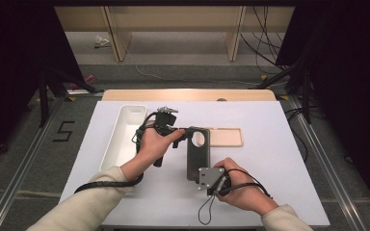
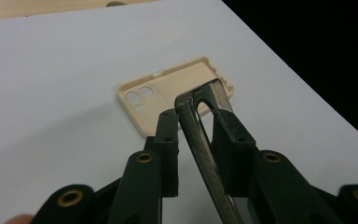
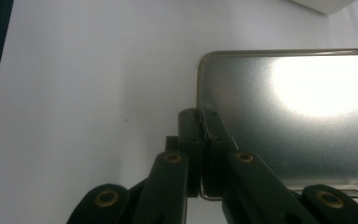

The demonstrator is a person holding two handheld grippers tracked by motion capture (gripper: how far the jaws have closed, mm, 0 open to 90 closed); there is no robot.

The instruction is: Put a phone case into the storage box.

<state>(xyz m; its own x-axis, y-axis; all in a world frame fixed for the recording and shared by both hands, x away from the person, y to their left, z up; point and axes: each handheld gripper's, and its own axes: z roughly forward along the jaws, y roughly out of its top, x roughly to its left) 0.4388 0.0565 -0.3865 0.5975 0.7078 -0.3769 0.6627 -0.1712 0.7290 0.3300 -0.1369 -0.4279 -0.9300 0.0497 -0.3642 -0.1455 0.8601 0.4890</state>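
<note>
- The right gripper (image 3: 201, 122), worked from the near edge of the white table (image 1: 270, 183), has its jaws pressed together on the rim of a dark phone case (image 3: 289, 121), pinching the thin wall at the near end.
- The left gripper (image 2: 193, 128) stands with its jaws on either side of the same dark phone case (image 2: 200, 121) at the far end, by the large camera cut-out; a gap shows beside each jaw, so they look parted around the wall, not clamped on it.
- Seen from the high view, the dark phone case (image 1: 197, 154) lies mid-table between the two hands, spanning from the left gripper (image 1: 185, 134) to the right gripper (image 1: 211, 179).
- The shell looks light, thin and glossy, likely to flex and slip; the rim wall appears the surest hold.
- A beige phone case (image 2: 168, 93) lies open side up just beyond, and a long white tray (image 1: 125, 139) sits to the left.
</note>
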